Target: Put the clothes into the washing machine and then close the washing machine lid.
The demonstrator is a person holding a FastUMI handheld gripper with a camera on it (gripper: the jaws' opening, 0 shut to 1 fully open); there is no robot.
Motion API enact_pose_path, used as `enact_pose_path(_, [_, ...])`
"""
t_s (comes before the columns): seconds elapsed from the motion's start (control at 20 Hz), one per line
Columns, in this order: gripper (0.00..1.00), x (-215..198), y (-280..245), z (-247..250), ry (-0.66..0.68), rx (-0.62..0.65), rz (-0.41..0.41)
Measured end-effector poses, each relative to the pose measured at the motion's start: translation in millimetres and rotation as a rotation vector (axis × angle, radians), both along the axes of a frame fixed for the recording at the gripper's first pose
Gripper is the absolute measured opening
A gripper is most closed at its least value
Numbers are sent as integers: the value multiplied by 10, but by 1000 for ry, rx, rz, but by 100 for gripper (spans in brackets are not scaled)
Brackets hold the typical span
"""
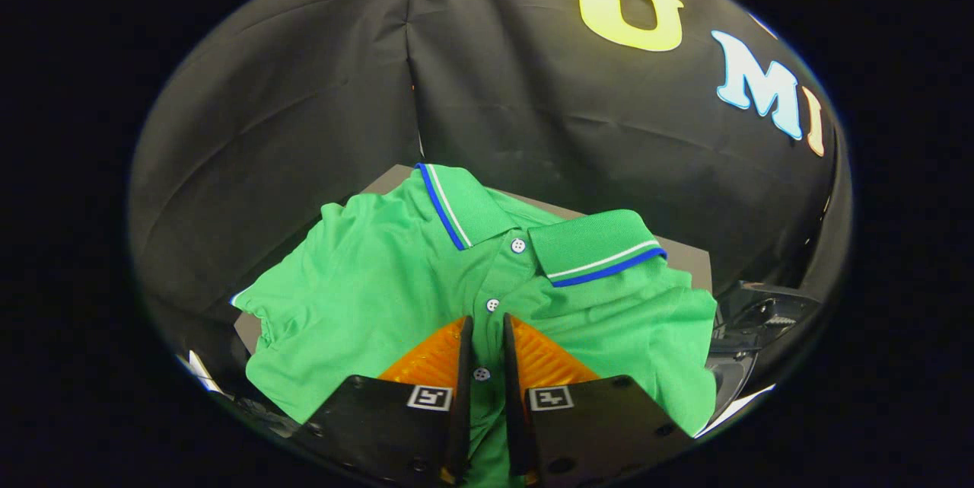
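Shirt (365,298): green polo, lay spread on bench (689,253), collar at 12 o'clock from tool (483,332). Tool: fingers nearly closed astride button placket; true pinch on cloth could not be told. Step judged: pickup. Next: secure grasp, lift, carry to washer.

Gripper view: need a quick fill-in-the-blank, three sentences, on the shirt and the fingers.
1. The green polo shirt has a collar trimmed in white and ____ stripes.
2. The gripper fingers stand close together around the shirt's ____ placket.
3. The shirt lies on a ____ tabletop.

Missing words: blue; button; grey
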State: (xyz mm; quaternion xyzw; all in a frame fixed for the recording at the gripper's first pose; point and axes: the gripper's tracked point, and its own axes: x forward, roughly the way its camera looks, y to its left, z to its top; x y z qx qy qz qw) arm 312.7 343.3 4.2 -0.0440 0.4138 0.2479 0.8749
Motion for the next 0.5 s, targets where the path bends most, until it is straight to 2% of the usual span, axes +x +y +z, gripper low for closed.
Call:
enact_pose_path(0.1, [22,40,5,5,-11,17,-4])
enact_pose_path(0.2, [2,15,19,21,12,90,-44])
enact_pose_path(0.5, [2,61,-39,227,-66,117,-27])
